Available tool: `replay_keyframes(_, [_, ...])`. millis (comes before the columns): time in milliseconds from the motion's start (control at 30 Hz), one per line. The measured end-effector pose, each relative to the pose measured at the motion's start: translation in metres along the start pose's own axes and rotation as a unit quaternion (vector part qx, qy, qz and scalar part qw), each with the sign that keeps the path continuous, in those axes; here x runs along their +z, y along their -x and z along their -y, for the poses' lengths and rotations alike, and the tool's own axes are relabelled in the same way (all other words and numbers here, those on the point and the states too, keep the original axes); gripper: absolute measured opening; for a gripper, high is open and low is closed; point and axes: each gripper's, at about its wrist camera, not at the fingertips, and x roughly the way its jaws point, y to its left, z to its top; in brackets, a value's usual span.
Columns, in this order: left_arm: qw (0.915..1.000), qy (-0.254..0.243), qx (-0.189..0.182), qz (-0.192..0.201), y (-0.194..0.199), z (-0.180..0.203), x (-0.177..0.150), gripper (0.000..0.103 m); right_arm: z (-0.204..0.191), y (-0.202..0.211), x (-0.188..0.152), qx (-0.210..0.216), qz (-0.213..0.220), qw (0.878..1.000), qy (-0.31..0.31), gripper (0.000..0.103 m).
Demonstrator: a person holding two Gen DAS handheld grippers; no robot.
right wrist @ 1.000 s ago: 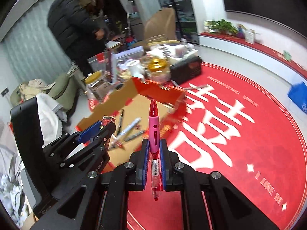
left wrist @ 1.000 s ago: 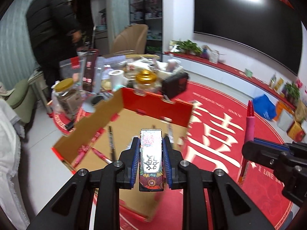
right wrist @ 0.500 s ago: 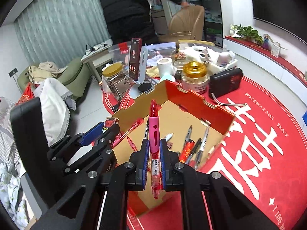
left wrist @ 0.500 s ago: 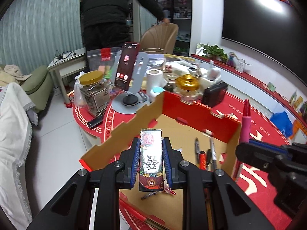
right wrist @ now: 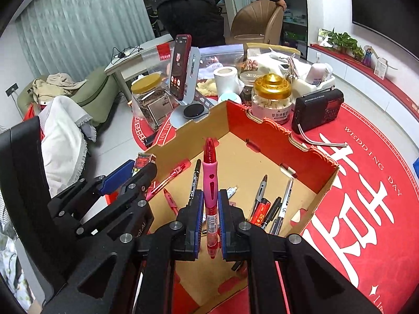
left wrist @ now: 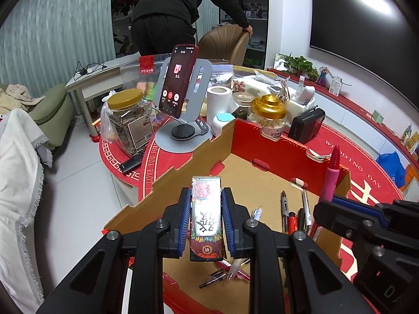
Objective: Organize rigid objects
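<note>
My left gripper (left wrist: 206, 218) pinches a small decorated box (left wrist: 206, 216) and my right gripper (right wrist: 211, 210) clamps a pink pen (right wrist: 210, 180), both poised over the open cardboard box (right wrist: 264, 124) so they can join the pens (right wrist: 272, 206) inside.

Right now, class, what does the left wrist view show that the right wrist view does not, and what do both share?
Only the left wrist view shows the full printed face of the pack clamped in the left gripper. Only the right wrist view shows the whole pen pinched in the right gripper, and a wall socket. Both show the box with loose pens, the phone on its stand, and the gold-lidded jar.
</note>
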Motion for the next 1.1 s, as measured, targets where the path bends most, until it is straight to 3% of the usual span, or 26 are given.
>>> replay_keyframes(500, [0.9995, 0.001, 0.001, -0.032, -0.024, 0.001, -0.008, 0.026, 0.003, -0.024, 0.000, -0.007, -0.029, 1.000, -0.006, 0.012])
replay_keyframes(533, [0.9994, 0.006, 0.004, -0.033, -0.026, -0.001, -0.010, 0.034, 0.004, -0.025, -0.001, -0.008, -0.029, 1.000, -0.008, 0.012])
replay_keyframes(567, [0.9994, 0.009, 0.002, -0.034, -0.026, -0.002, -0.011, 0.056, 0.005, -0.026, -0.002, -0.012, -0.030, 0.999, -0.008, 0.012])
replay_keyframes(600, [0.9993, 0.017, 0.007, -0.033, -0.026, -0.004, -0.012, 0.066, 0.005, -0.026, -0.002, -0.022, -0.029, 0.999, -0.006, 0.012])
replay_keyframes(633, [0.9992, 0.023, 0.011, -0.031, -0.026, -0.007, -0.013, 0.080, 0.006, -0.026, -0.003, -0.032, -0.027, 0.999, -0.001, 0.015])
replay_keyframes(700, [0.9987, 0.039, 0.014, -0.029, -0.024, -0.015, -0.014, 0.082, 0.009, -0.022, -0.003, -0.052, -0.022, 0.998, 0.000, 0.038])
replay_keyframes(767, [0.9976, 0.053, 0.024, -0.036, -0.025, -0.023, -0.015, 0.090, 0.014, -0.015, -0.004, -0.075, -0.007, 0.997, -0.003, 0.088])
replay_keyframes(833, [0.9970, 0.059, 0.027, -0.041, -0.024, -0.029, -0.017, 0.102, 0.016, -0.004, -0.004, -0.062, 0.013, 0.998, -0.006, 0.094])
replay_keyframes(1033, [0.9960, 0.032, 0.079, -0.028, -0.007, -0.020, -0.020, 0.103, 0.009, 0.010, -0.005, -0.058, 0.004, 0.998, 0.004, 0.103])
replay_keyframes(1100, [0.9969, 0.027, 0.073, -0.006, 0.005, -0.019, -0.023, 0.103, 0.006, 0.017, -0.006, -0.065, 0.013, 0.998, 0.007, 0.103])
